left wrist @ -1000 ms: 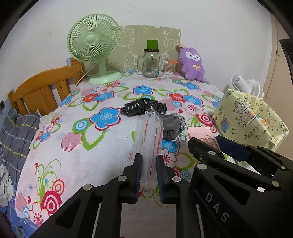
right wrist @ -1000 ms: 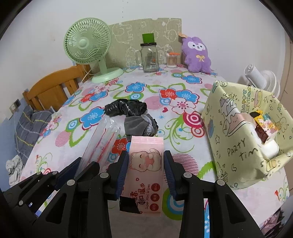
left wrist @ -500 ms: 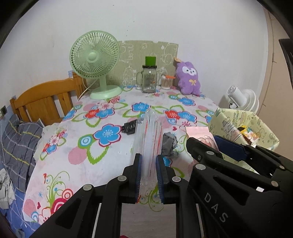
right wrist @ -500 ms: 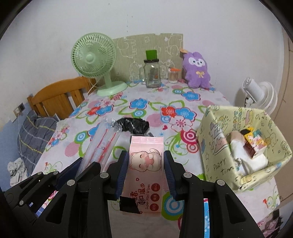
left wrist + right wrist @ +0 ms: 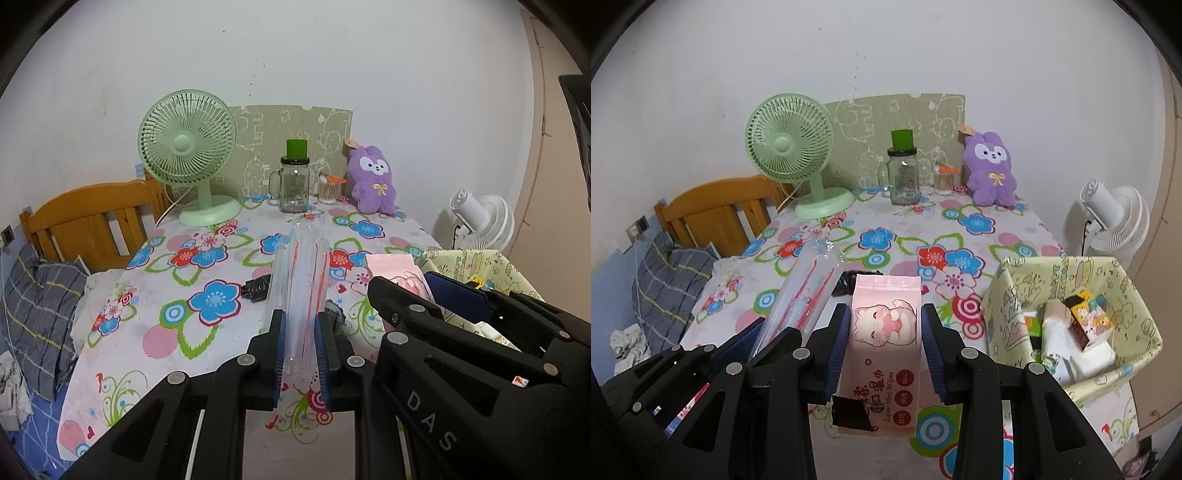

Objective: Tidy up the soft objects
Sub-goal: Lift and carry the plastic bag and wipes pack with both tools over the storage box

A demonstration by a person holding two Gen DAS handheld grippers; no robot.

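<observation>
Left gripper [image 5: 299,349] fingers clamp a clear bag [image 5: 300,280]; right gripper [image 5: 885,349] fingers clamp pink wipes [image 5: 882,339]. Only the right view shows the bin [image 5: 1008,295] contents.

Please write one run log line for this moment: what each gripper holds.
left gripper: shut on clear plastic pack | right gripper: shut on pink wipes pack | both above table

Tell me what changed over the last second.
Both grippers rose and drew back from the table, carrying their loads: the left gripper stays shut on the clear plastic pack, the right gripper on the pink wipes pack. The dark clothes stayed on the table, and the yellow basket stayed put.
</observation>
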